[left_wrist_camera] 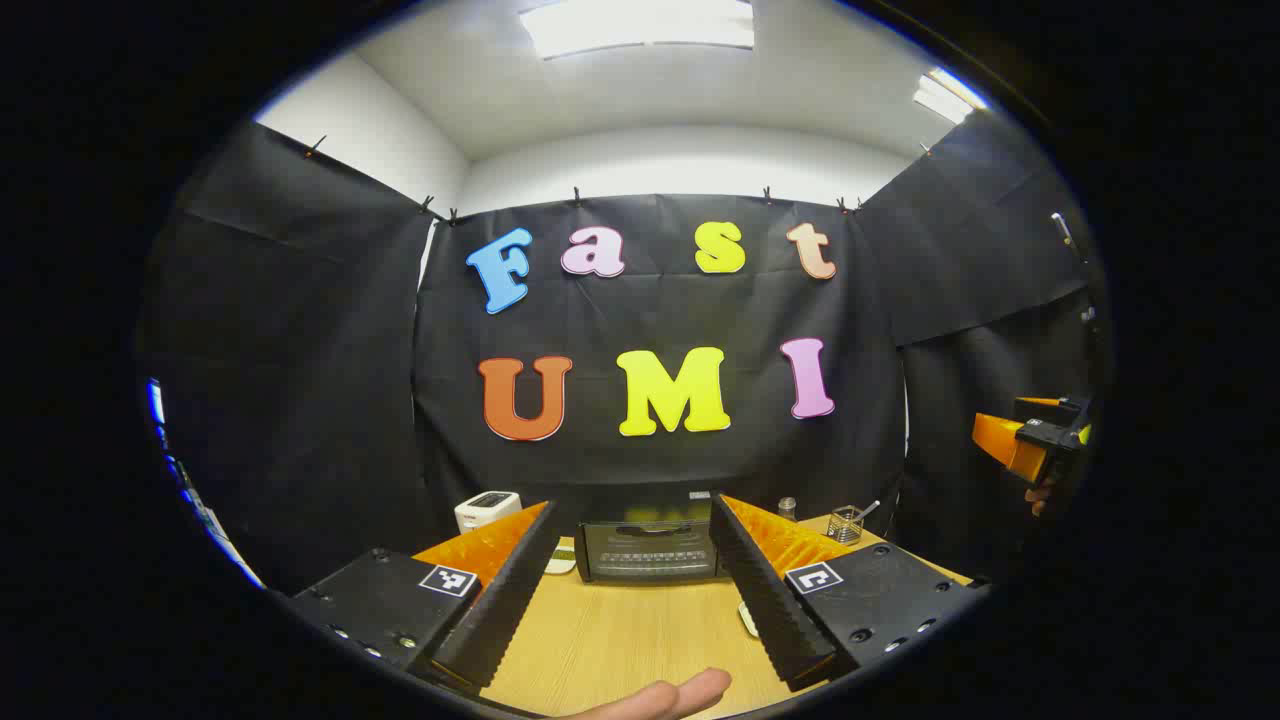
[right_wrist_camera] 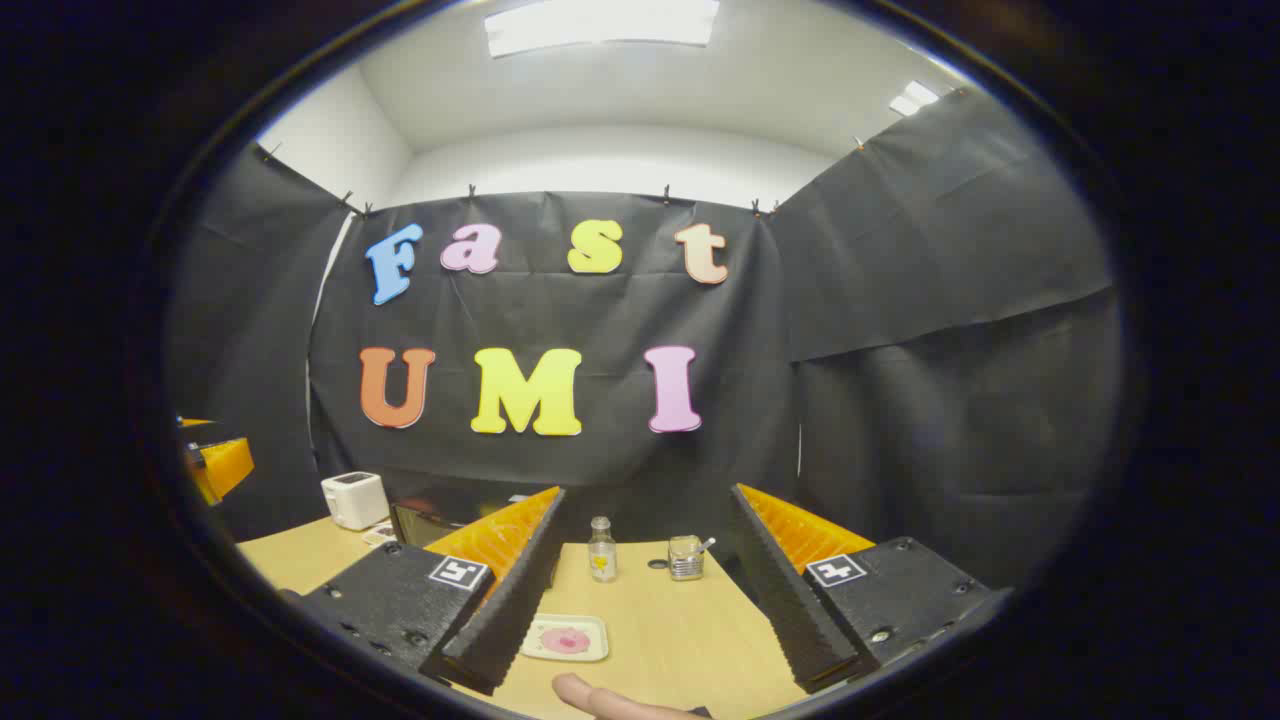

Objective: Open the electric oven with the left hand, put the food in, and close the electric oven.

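Black, glass-fronted electric oven (left_wrist_camera: 650,550) sits closed at the wooden table's (left_wrist_camera: 620,640) back, dead ahead of the released left gripper (left_wrist_camera: 632,585); approach level, fingers spread, aiming for its door handle.

Bare table (left_wrist_camera: 620,630) lies open before the shut oven (left_wrist_camera: 650,550).

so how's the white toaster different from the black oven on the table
The toaster is white and small; the oven is black, wider and lower. The oven shows a front door with a handle, shut; the toaster's front is plain. The oven stands between the left gripper's open fingers, the toaster left of them. Both stand on the wooden table against the back wall.
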A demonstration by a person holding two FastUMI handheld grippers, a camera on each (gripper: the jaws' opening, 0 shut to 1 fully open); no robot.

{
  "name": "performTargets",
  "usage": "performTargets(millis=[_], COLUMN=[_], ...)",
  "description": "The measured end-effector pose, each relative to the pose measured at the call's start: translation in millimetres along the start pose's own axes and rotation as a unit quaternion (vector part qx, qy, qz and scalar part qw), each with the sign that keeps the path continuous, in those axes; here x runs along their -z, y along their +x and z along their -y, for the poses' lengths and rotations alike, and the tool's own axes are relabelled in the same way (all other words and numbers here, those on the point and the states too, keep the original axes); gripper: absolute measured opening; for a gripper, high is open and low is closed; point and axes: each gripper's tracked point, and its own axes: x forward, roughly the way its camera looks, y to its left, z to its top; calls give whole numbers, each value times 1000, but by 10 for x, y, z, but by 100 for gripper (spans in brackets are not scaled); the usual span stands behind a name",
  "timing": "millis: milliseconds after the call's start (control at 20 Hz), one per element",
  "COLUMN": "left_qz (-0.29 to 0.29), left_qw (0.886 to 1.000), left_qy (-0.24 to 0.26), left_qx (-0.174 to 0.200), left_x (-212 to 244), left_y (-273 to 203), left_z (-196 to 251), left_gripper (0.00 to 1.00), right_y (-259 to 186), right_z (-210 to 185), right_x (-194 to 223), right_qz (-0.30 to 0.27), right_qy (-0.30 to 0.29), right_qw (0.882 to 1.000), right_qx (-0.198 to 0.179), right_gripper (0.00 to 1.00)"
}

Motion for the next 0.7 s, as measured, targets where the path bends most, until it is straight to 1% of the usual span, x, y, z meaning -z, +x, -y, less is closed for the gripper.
performTargets(millis=[150,350,700], left_qz=[-8,-25,-30], left_qw=[1000,1000,999], left_qy=[1,-10,-19], left_qx=[-5,2,11], left_x=[69,163,198], left_y=[59,106,200], left_z=[-17,29,81], left_gripper=[96,96,96], right_y=[20,39,63], right_z=[-20,-29,75], right_x=[45,55,90], right_qz=[-2,-6,-6], right_qy=[2,0,5], right_qw=[1000,1000,1000], right_qx=[-6,-15,-13], right_gripper=[96,96,96])
